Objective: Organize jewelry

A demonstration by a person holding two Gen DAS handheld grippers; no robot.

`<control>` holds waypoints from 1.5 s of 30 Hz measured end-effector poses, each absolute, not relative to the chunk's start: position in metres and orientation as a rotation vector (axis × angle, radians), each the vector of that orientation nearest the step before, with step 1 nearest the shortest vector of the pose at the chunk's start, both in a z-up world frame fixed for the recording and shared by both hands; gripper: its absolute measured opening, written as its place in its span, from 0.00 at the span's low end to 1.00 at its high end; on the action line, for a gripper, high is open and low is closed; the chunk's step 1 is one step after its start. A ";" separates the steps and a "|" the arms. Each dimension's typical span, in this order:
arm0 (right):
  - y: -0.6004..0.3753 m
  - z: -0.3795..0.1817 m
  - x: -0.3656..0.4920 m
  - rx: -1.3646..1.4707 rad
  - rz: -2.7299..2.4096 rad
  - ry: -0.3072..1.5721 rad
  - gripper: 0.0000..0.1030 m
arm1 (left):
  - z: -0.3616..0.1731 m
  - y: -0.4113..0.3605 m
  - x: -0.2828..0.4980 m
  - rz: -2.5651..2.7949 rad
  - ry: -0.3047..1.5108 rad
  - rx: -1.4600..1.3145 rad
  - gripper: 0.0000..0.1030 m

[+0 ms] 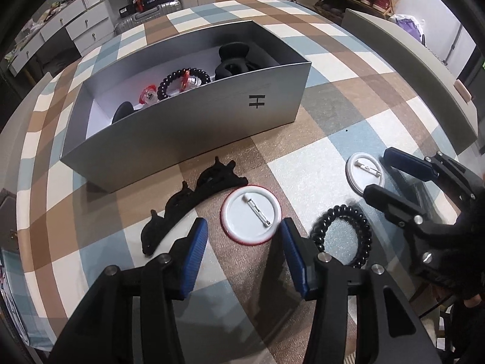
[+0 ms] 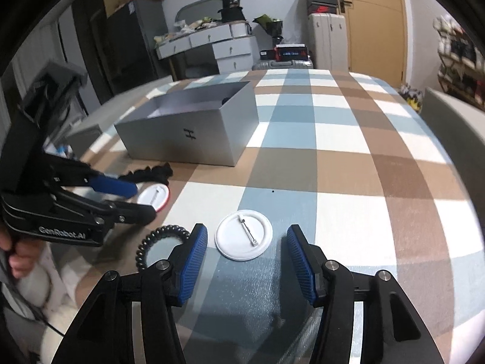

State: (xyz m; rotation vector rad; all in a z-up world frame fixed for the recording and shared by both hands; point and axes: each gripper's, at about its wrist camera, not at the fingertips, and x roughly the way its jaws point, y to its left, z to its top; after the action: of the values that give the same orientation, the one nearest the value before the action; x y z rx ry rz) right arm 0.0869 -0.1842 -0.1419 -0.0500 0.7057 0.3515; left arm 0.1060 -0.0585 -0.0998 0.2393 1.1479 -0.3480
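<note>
Lying pin-side up on the checked tablecloth [image 1: 333, 157], two round white badges: red-rimmed badge [image 1: 251, 214] ahead of the left gripper [image 1: 244, 254], plain badge [image 2: 243, 234] ahead of the right gripper [image 2: 247, 257]. Both grippers gape, empty. Black coil bracelet [image 1: 345, 233] between badges; silver box [image 1: 212, 115] behind.

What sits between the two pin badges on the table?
In the right wrist view, the left gripper reaches in over the red-rimmed badge; between it and the plain white badge is bare tablecloth, the black coil bracelet nearer the camera.
</note>
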 end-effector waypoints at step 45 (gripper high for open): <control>-0.183 -0.138 0.107 -0.104 0.304 0.758 0.54 | -0.068 -0.006 0.082 -0.397 0.957 0.044 0.36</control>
State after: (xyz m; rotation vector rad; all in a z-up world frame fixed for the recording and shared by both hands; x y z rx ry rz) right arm 0.1071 -0.1826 -0.1379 -0.1036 0.7582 0.3039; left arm 0.0818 -0.0058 -0.0684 0.0438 0.9568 -0.3966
